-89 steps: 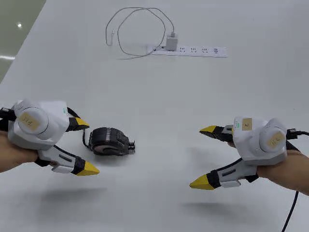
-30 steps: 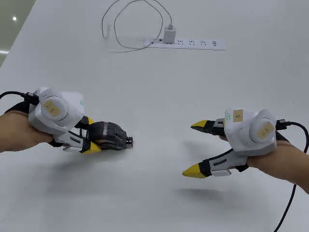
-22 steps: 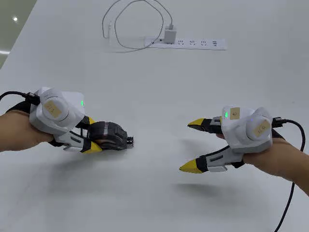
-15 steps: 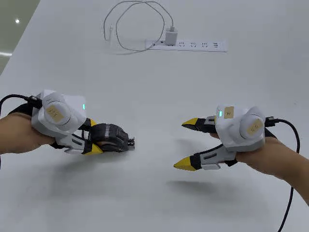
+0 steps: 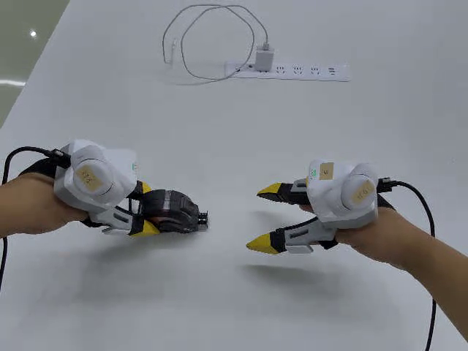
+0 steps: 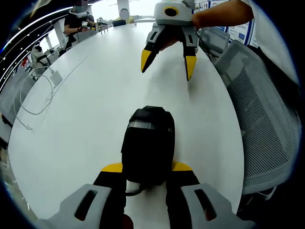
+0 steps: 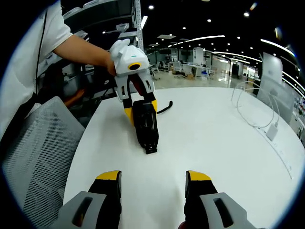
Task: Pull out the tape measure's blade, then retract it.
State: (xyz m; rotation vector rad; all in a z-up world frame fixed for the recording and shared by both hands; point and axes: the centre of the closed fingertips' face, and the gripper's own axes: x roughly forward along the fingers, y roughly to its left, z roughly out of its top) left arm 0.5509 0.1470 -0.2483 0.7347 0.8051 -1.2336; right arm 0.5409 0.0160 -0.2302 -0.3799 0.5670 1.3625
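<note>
A black tape measure (image 5: 174, 210) lies on the white table (image 5: 234, 124), its blade hook (image 5: 203, 217) pointing right with no blade drawn out. My left gripper (image 5: 146, 208) is shut on the case from the left; in the left gripper view the tape measure (image 6: 147, 145) sits between the yellow tips of the left gripper (image 6: 147, 167). My right gripper (image 5: 263, 217) hangs open a short way right of the hook, apart from it. The right gripper view has the right gripper (image 7: 153, 176) open and bare, facing the tape measure (image 7: 146, 126) and the left gripper (image 7: 141, 109).
A white power strip (image 5: 292, 72) with a plugged charger (image 5: 264, 58) and a looped white cable (image 5: 212, 40) lies at the far side. The table's left edge runs near the floor (image 5: 22, 44). A mesh chair (image 6: 257, 119) stands beside the table.
Three seconds ago the left gripper stood open beside the tape measure; it has since shut on the case. The open right gripper has moved left toward the hook.
</note>
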